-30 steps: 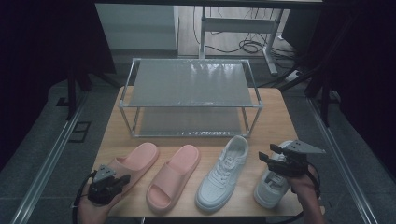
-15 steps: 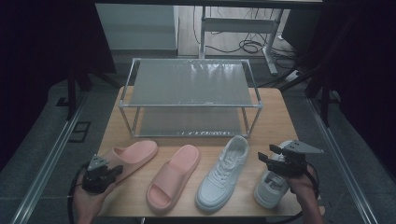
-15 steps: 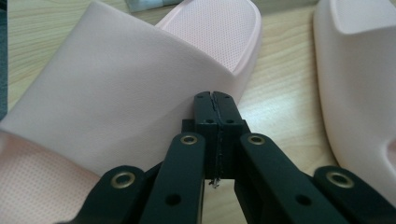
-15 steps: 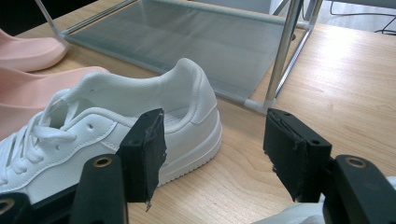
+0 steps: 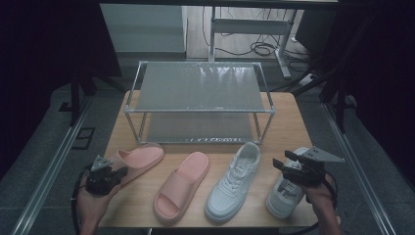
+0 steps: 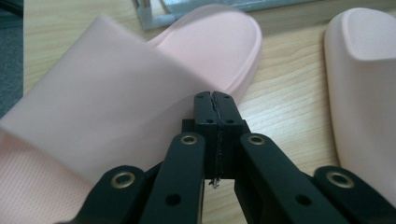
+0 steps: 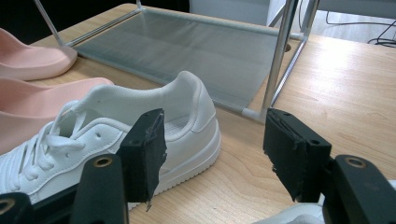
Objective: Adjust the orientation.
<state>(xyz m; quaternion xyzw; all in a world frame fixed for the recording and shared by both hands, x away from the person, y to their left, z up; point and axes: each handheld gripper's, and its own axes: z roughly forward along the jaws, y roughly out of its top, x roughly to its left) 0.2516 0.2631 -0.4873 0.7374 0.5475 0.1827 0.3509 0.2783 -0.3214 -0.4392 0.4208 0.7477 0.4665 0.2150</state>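
Four shoes lie in a row on the wooden table [image 5: 293, 122]. From the left they are a pink slide [image 5: 139, 157], a second pink slide [image 5: 181, 188], a white sneaker [image 5: 234, 180] and another white sneaker [image 5: 283, 197]. My left gripper [image 5: 117, 171] is at the first slide's heel end, and its jaws are shut on nothing. Close up, the left gripper [image 6: 215, 100] hovers over that slide [image 6: 116, 107], with the second slide [image 6: 364, 79] off to the right. My right gripper [image 5: 285, 161] hangs open above the far-right sneaker. Past the right gripper [image 7: 217, 140] lies the other sneaker [image 7: 140, 121].
A two-tier metal shoe rack [image 5: 198, 111] stands at the back of the table with both shelves bare; its lower shelf [image 7: 187, 51] and a post are close ahead in the right gripper view. Bare wood lies right of the rack. Dark floor surrounds the table.
My left hand has moved away from the front-left corner, farther up the table along the left slide. The right gripper and all the shoes have stayed put.
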